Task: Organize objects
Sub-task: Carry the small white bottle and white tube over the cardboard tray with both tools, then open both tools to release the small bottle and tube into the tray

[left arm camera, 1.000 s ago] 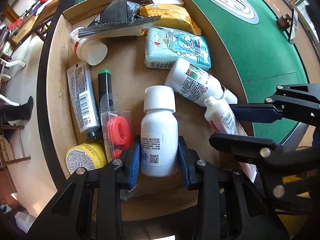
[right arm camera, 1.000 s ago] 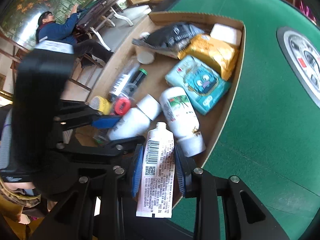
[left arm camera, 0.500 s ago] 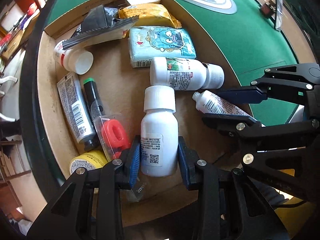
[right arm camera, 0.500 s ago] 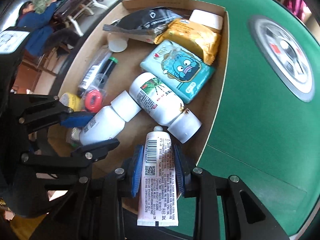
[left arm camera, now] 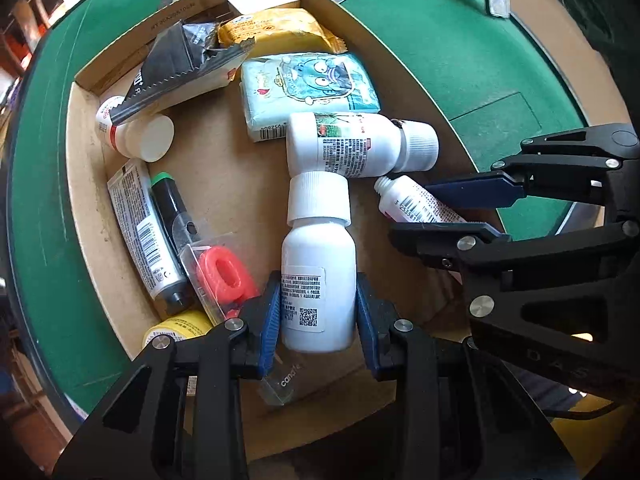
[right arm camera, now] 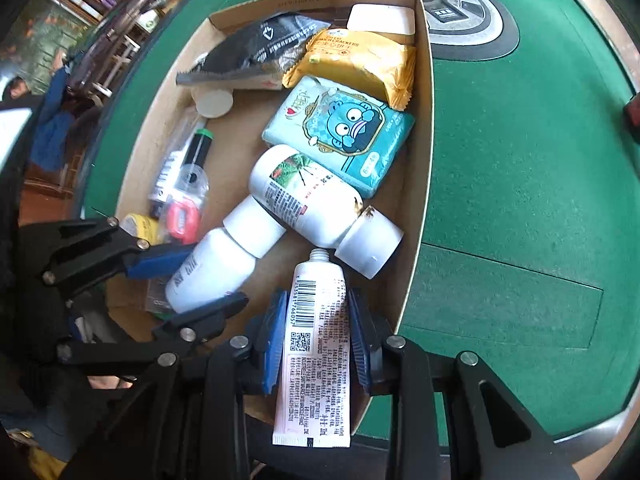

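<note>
My left gripper [left arm camera: 316, 304] is shut on a white bottle [left arm camera: 316, 280] with a white cap, held over the open cardboard box [left arm camera: 400, 64]. To its right, my right gripper [left arm camera: 412, 212] is shut on a white tube [left arm camera: 416, 204] with a barcode and no cap. The right wrist view shows that tube [right arm camera: 316, 340] between the blue pads of the right gripper [right arm camera: 316, 312], nozzle toward the box. There the left gripper [right arm camera: 196, 280] holds its bottle [right arm camera: 216, 268] at the left. A second white bottle [left arm camera: 348, 148] with a leaf label lies in the box just beyond both.
The box also holds a blue tissue pack [left arm camera: 308, 88], a yellow cracker pack [left arm camera: 276, 32], a black pouch [left arm camera: 180, 56], a small white bottle [left arm camera: 136, 132], a green-capped marker [left arm camera: 172, 204], a red ring pack [left arm camera: 224, 276] and a yellow tin [left arm camera: 180, 328]. Green felt table [left arm camera: 460, 40] surrounds it.
Both grippers have travelled across over the box and rolled a little, each keeping its grip. The held bottle's cap and the tube's nozzle now appear close to the leaf-label bottle.
</note>
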`<state>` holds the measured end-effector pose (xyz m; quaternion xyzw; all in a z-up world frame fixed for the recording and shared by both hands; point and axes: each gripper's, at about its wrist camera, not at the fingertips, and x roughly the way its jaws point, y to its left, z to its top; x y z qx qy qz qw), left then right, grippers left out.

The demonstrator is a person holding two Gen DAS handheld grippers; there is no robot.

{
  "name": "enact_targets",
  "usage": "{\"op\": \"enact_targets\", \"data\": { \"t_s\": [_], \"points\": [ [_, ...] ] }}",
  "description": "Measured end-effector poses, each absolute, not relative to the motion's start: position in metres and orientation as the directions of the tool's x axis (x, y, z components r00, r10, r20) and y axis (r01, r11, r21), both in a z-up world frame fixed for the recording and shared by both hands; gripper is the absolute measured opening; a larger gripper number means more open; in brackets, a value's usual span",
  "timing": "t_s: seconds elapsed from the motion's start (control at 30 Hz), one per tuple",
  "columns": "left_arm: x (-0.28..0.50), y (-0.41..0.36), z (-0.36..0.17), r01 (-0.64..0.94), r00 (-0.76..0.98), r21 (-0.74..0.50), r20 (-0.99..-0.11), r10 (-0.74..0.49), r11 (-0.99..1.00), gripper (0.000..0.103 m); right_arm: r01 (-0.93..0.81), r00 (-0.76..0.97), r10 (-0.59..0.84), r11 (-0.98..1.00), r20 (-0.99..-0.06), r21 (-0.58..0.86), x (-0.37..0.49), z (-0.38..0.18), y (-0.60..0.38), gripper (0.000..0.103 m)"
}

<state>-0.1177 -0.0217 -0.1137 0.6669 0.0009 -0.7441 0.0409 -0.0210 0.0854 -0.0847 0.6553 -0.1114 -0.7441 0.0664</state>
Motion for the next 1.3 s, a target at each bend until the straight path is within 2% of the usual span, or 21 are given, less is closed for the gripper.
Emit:
{"op": "enact_targets", "data": {
  "t_s": [0.4,0.63,0.77,0.83,0.97,1.03,1.17,1.23,1.3],
  "points": [
    [-0.102,-0.026,-0.112,0.299,-0.084,0.112,-0.986,-0.144,-0.948,0.034,0.143,-0.191,-0.318,-0.945,-0.929,0.294,-0.043,-0.080,0.079,0.030],
    [-0.100,-0.030,-0.110,0.342,-0.096,0.135,-0.979,-0.178,-0.930,0.034,0.178,-0.173,-0.325,-0.939,-0.930,0.295,-0.039,-0.082,0.074,0.032],
    [-0.098,-0.033,-0.104,0.332,-0.110,0.143,-0.976,-0.189,-0.932,0.037,0.176,-0.198,-0.309,-0.945,-0.930,0.277,-0.039,-0.072,0.077,0.043],
    [-0.096,-0.035,-0.097,0.324,-0.140,0.129,-0.973,-0.182,-0.937,0.050,0.169,-0.216,-0.301,-0.949,-0.929,0.268,-0.035,-0.064,0.080,0.046],
    [-0.094,-0.036,-0.086,0.306,-0.190,0.120,-0.964,-0.184,-0.944,0.066,0.149,-0.256,-0.287,-0.955,-0.923,0.256,-0.029,-0.054,0.080,0.056],
    [-0.077,-0.042,-0.081,0.298,-0.213,0.141,-0.954,-0.209,-0.944,0.084,0.133,-0.280,-0.274,-0.960,-0.920,0.245,-0.025,-0.049,0.082,0.059],
    [-0.074,-0.027,-0.078,0.320,-0.245,0.141,-0.943,-0.226,-0.937,0.084,0.091,-0.324,-0.261,-0.965,-0.909,0.245,-0.019,-0.041,0.090,0.075],
    [-0.071,-0.015,-0.075,0.354,-0.276,0.139,-0.929,-0.245,-0.925,0.084,0.074,-0.348,-0.256,-0.966,-0.902,0.246,-0.011,-0.037,0.102,0.077],
    [-0.062,-0.007,-0.069,0.396,-0.273,0.213,-0.901,-0.337,-0.893,0.084,0.062,-0.375,-0.240,-0.970,-0.895,0.234,-0.007,-0.033,0.107,0.077]
  ]
}}
